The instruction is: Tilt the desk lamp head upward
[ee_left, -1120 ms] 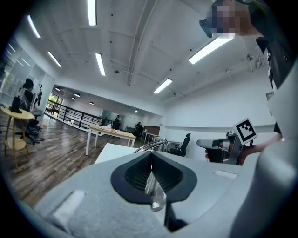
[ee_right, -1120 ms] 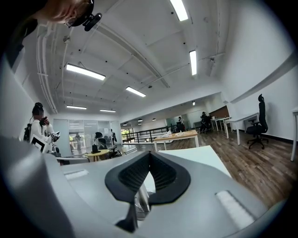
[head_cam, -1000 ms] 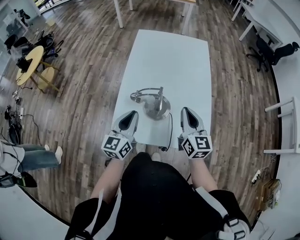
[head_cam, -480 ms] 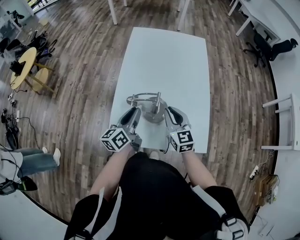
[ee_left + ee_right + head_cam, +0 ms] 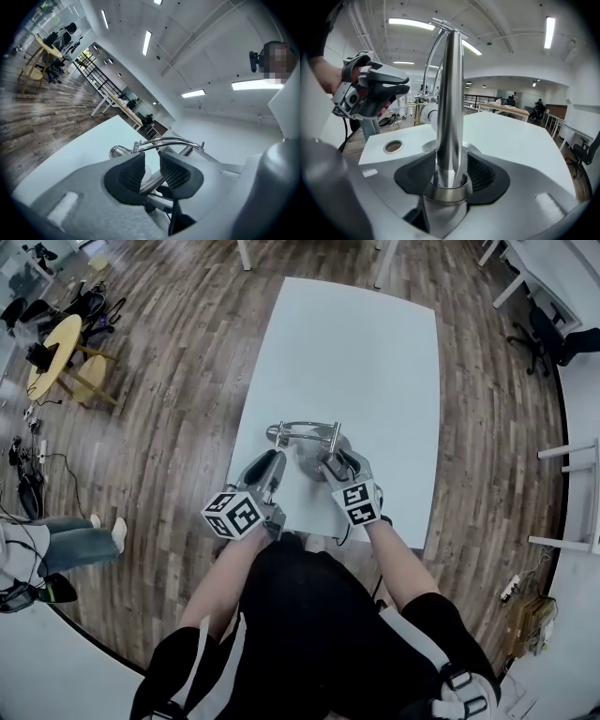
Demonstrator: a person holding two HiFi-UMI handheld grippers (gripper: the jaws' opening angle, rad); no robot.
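You are still setting up: both claws are at the desk lamp (image 5: 332,433), and the lamp head (image 5: 275,435) looks not yet tilted. The lamp stands on its round base (image 5: 306,458) close to the near edge of the tabletop (image 5: 366,352). Its upright post (image 5: 449,93) is on the right, and its curved arm (image 5: 171,142) runs left to the head.

Your right claw (image 5: 450,176) has just been opening. Its jaws now stand wide on either side of the post, low down at the collar above the base. The pads do not look pressed on the metal yet. Your left claw (image 5: 151,164) has also just been opening. Its jaws are partly apart with nothing gripped, and the lamp shows only beyond the gap.

As I judge it, the next move is to close the right claw on the post so the base cannot slide or tip. Then bring the left claw to the head, close on it and turn it upward. The chrome looks slick, so seat both grips squarely.

Your right hand angles down at the base from the near right. Your left forearm reaches in from the near left, with the claw close to level and its tips just near of the lamp head, apart from it.
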